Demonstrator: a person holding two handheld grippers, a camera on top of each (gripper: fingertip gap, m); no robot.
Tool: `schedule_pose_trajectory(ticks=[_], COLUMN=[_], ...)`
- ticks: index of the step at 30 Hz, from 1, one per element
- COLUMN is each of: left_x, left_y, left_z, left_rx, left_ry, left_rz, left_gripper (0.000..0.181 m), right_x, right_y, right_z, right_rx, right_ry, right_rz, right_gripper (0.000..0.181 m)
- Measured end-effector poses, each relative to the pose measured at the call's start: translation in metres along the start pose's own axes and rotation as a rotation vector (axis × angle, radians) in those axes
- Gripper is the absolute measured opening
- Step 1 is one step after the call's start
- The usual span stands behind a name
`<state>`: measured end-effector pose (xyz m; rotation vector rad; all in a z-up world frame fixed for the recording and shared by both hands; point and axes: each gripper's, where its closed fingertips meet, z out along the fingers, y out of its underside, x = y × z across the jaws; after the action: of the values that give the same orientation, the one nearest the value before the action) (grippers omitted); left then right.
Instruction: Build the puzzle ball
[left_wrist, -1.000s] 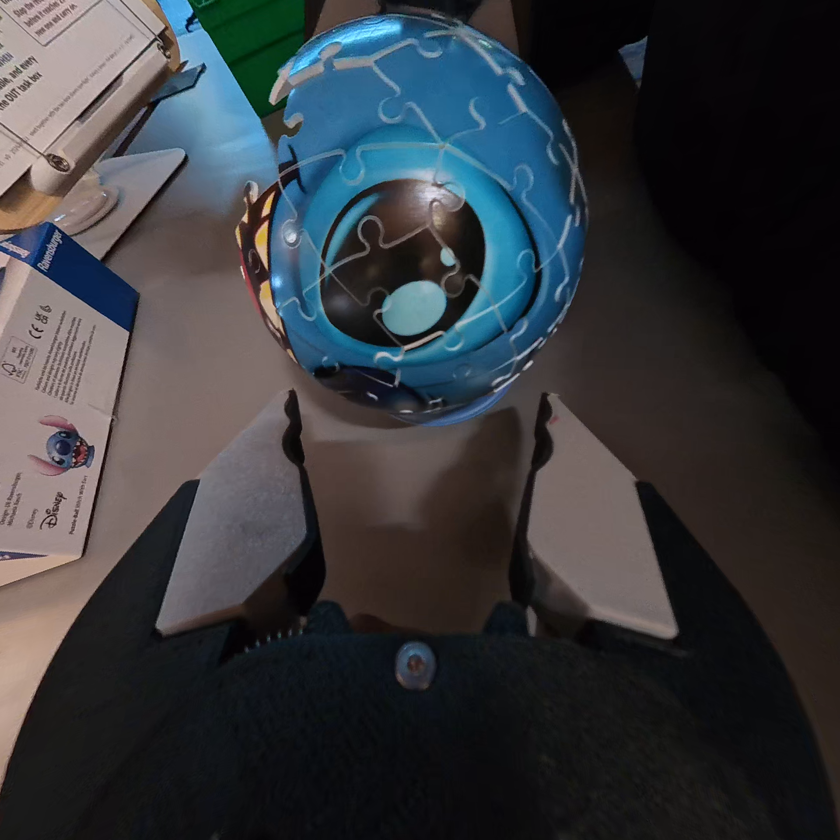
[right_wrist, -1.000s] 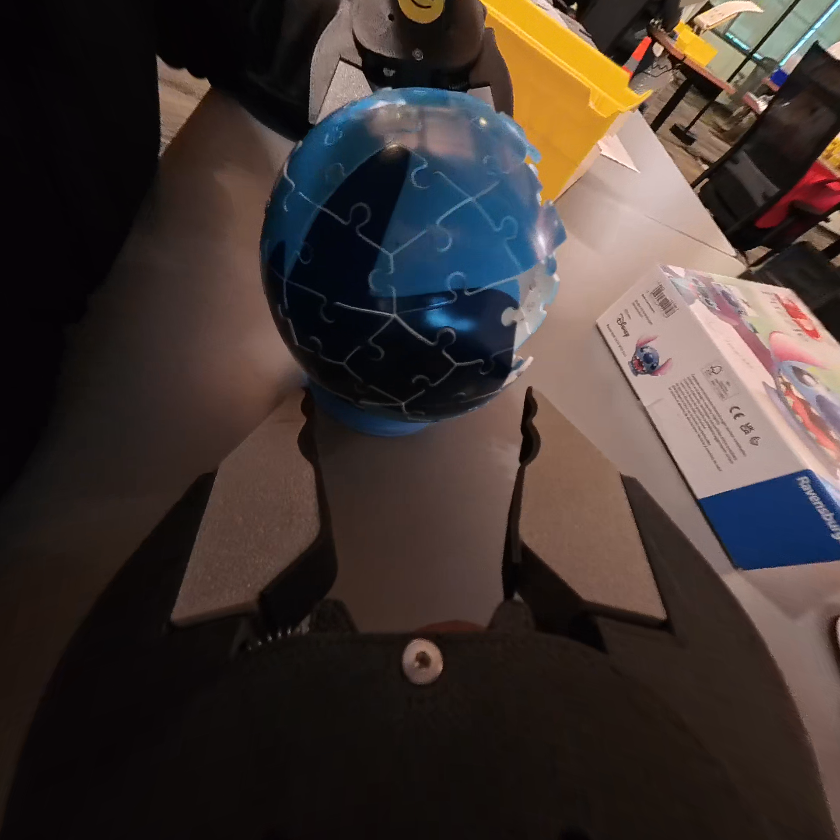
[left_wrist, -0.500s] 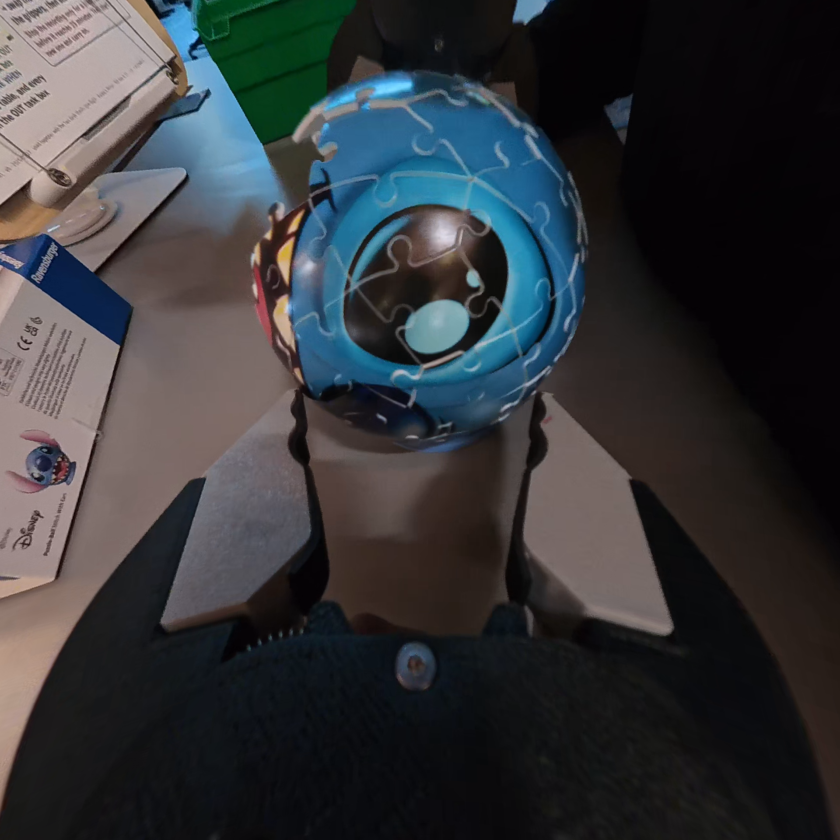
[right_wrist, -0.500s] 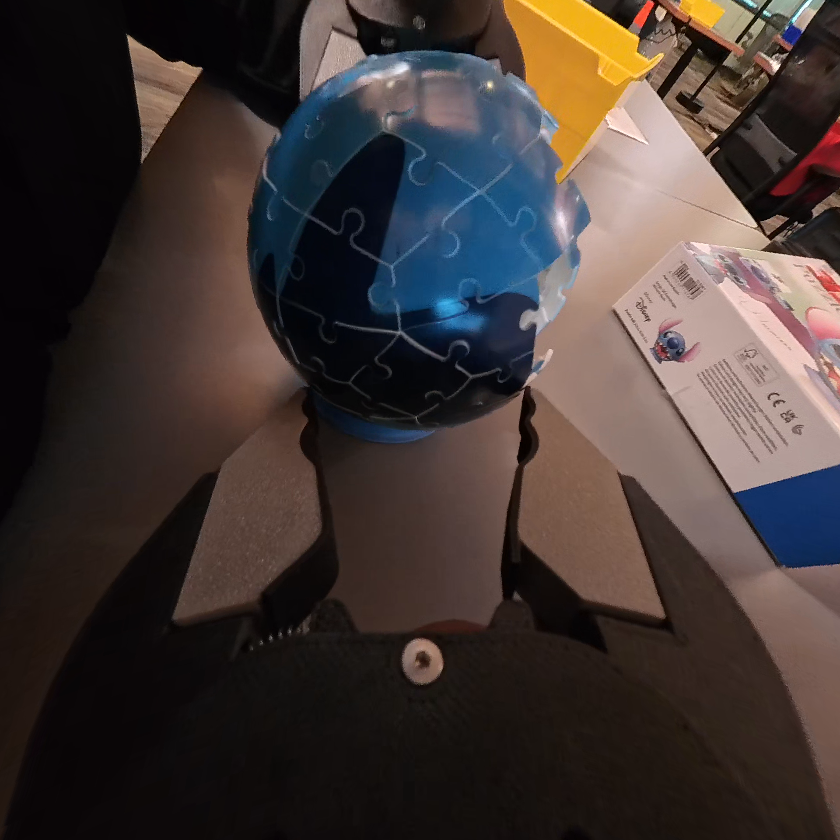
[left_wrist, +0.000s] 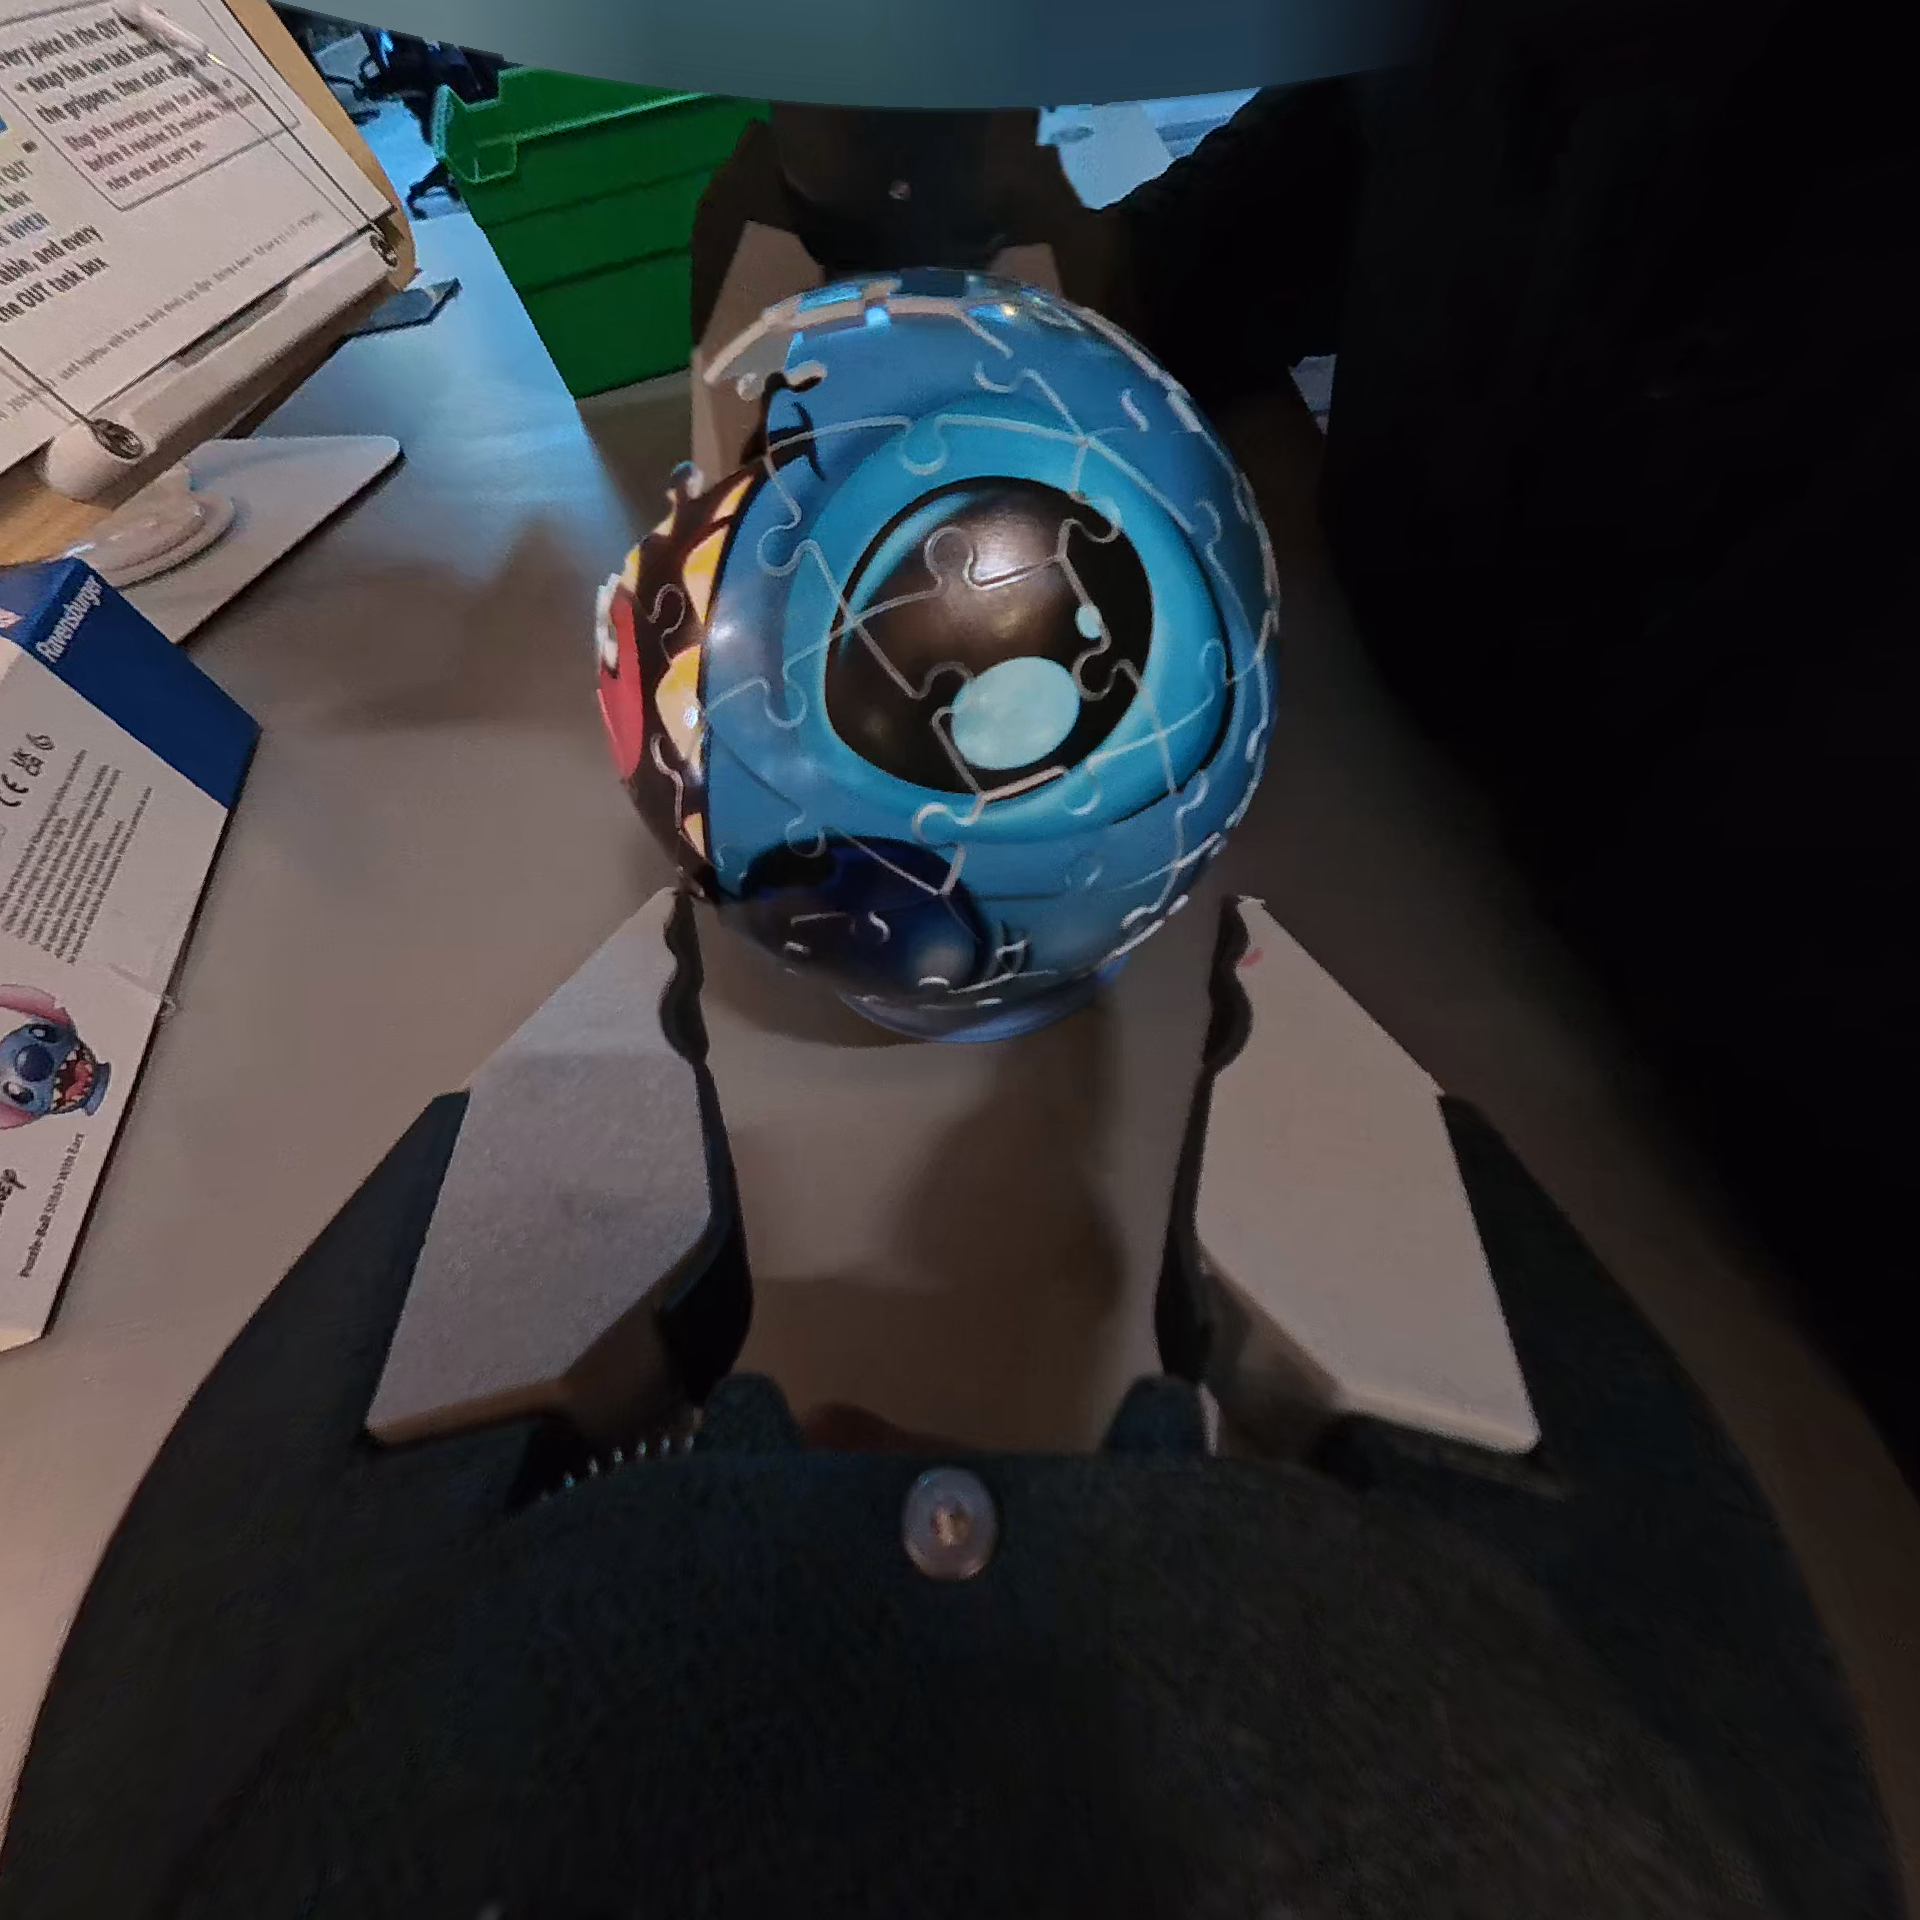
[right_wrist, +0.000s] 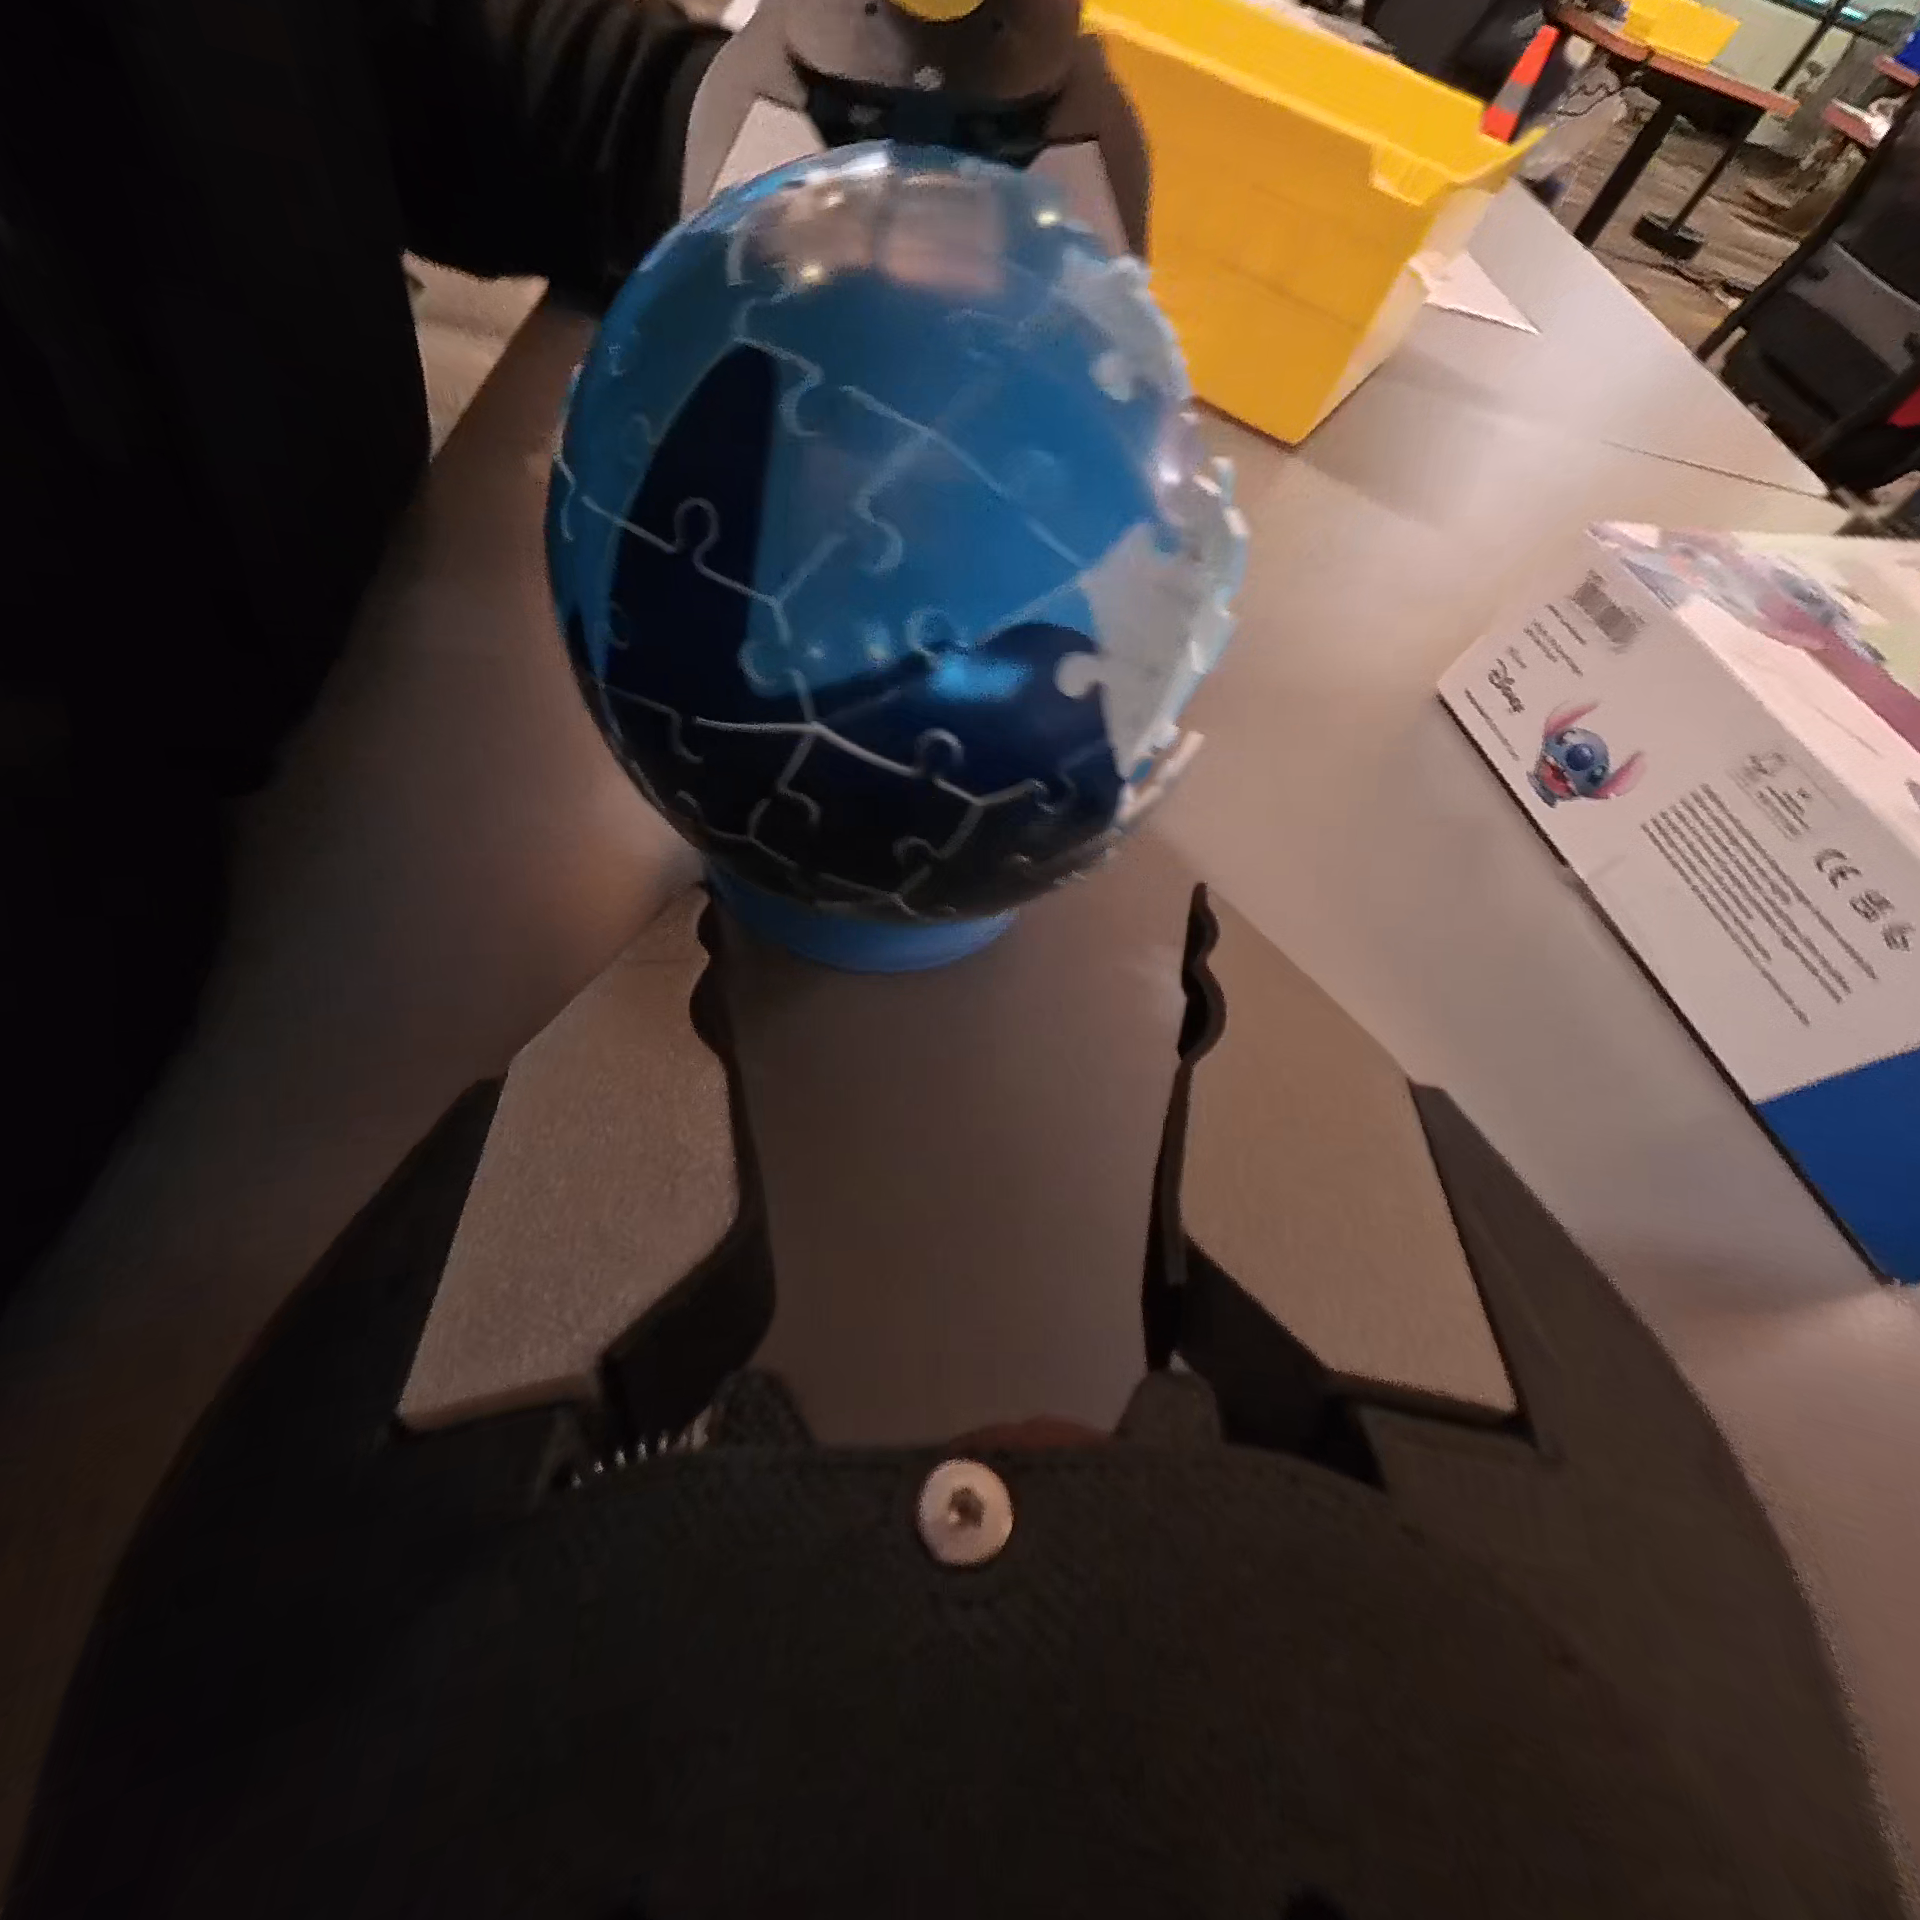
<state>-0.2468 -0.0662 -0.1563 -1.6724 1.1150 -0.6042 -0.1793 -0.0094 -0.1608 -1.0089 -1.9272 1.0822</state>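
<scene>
The puzzle ball (left_wrist: 935, 665) is blue with a large dark eye and stands on a blue ring base (left_wrist: 977, 1013) on the table. Its left side shows a red and yellow mouth part, with a seam that does not sit flush. My left gripper (left_wrist: 956, 925) is open and empty, its tips level with the ball's lower edge. In the right wrist view the ball (right_wrist: 883, 551) shows a gap with white piece edges on its right side, and its base (right_wrist: 862, 935) lies just beyond my right gripper (right_wrist: 953, 909), which is open and empty. Each gripper faces the other across the ball.
The puzzle box (left_wrist: 94, 831) lies left of the ball, and shows in the right wrist view (right_wrist: 1714, 831) too. A green bin (left_wrist: 592, 208) and a document stand (left_wrist: 156, 208) are behind. A yellow bin (right_wrist: 1278, 239) stands at the far side. A person's dark clothing fills one side.
The ball has dropped lower in the left wrist view and its base now shows between the tips. The right gripper has drawn back a little. Both stay open.
</scene>
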Motion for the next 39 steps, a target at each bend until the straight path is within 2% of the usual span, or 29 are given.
schedule_pose_trajectory(ticks=[7, 9, 12, 14, 17, 22, 27, 31, 34, 39], left_x=[-0.006, -0.009, -0.013, -0.015, -0.017, -0.018, -0.021, -0.025, -0.021, -0.011], left_y=[0.005, 0.006, 0.009, 0.011, 0.014, 0.02, 0.025, 0.025, 0.025, 0.023], left_z=[-0.01, -0.014, -0.017, -0.019, -0.021, -0.022, -0.022, -0.025, -0.027, -0.028], left_rx=[0.003, 0.009, -0.005, -0.012, -0.023, -0.059, -0.086, -0.079, -0.07, -0.071], left_ry=[0.005, -0.008, -0.025, -0.035, -0.042, -0.05, -0.06, -0.069, -0.059, -0.137], left_rz=[-0.032, -0.035, -0.034, -0.034, -0.033, -0.034, -0.042, -0.068, -0.138, -0.154], left_gripper=[0.096, 0.095, 0.094, 0.094, 0.094, 0.094, 0.094, 0.094, 0.098, 0.099], right_x=[0.056, 0.077, 0.091, 0.092, 0.09, 0.058, 0.041, 0.041, 0.046, 0.046], right_y=[0.019, 0.03, 0.053, 0.058, 0.054, 0.048, 0.042, 0.028, 0.009, 0.0], right_z=[-0.037, -0.048, -0.056, -0.057, -0.055, -0.043, -0.036, -0.038, -0.044, -0.041], right_rx=[0.018, -0.012, -0.064, -0.071, -0.063, -0.095, -0.102, -0.095, -0.084, -0.189], right_ry=[0.119, 0.188, 0.196, 0.179, 0.169, 0.028, -0.023, 0.008, 0.0, -0.091], right_rz=[0.137, 0.197, 0.328, 0.374, 0.346, 0.254, 0.191, 0.07, -0.022, -0.116], right_gripper=[0.081, 0.074, 0.079, 0.081, 0.076, 0.07, 0.077, 0.078, 0.071, 0.075])
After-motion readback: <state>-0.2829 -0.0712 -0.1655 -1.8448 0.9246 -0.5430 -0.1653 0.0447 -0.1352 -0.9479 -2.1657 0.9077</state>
